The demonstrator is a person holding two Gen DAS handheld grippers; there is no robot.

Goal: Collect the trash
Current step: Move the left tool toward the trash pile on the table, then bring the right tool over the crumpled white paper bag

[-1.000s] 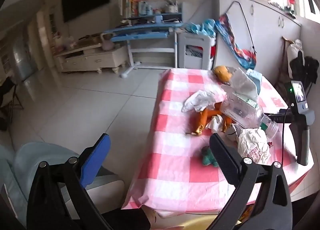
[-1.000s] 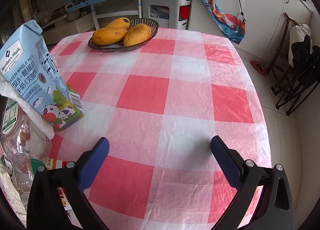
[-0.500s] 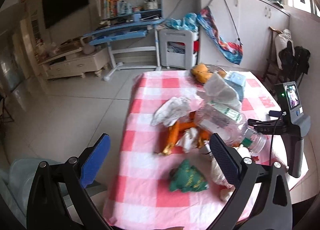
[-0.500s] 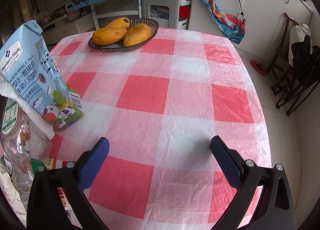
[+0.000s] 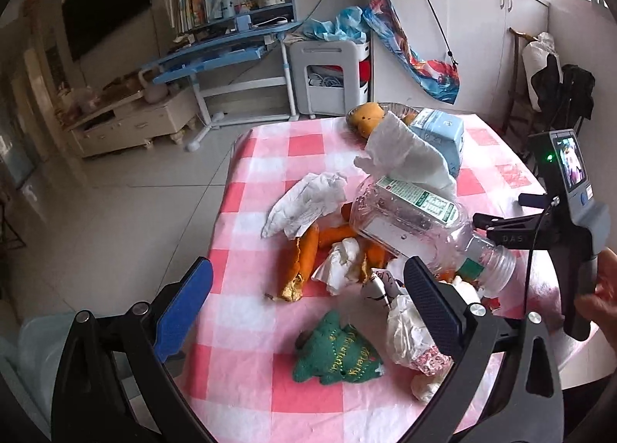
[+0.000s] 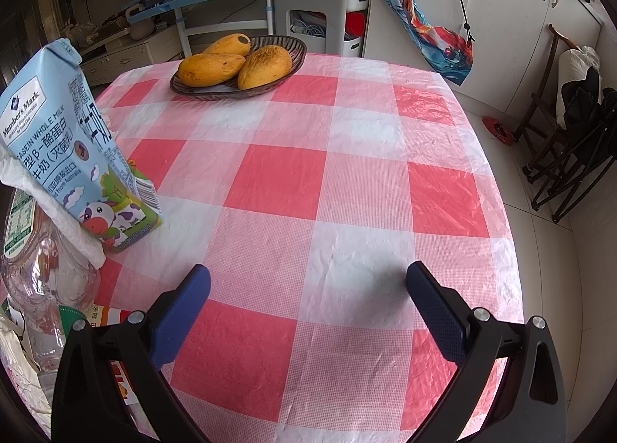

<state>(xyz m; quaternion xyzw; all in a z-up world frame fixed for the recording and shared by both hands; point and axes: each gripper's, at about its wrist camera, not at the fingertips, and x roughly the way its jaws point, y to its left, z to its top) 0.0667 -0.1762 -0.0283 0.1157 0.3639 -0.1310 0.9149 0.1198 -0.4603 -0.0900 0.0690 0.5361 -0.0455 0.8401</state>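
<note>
On table, left half | trash pile: clear plastic bottle [image 5: 420,227], light, slippery, grip neck; crumpled tissue [image 5: 308,200], orange peel [image 5: 302,265] soft | left tool [image 5: 304,319] released, empty | right tool [image 6: 308,312] released over bare cloth

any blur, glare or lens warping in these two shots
Left wrist view: sharp, with strong fisheye bending of the cupboards and dark corners; the window at top right is blown out. Right wrist view: sharp as well, the checked tablecloth bulges like a dome, with mild sheen on its far squares and soft shadows under the right gripper.
</note>
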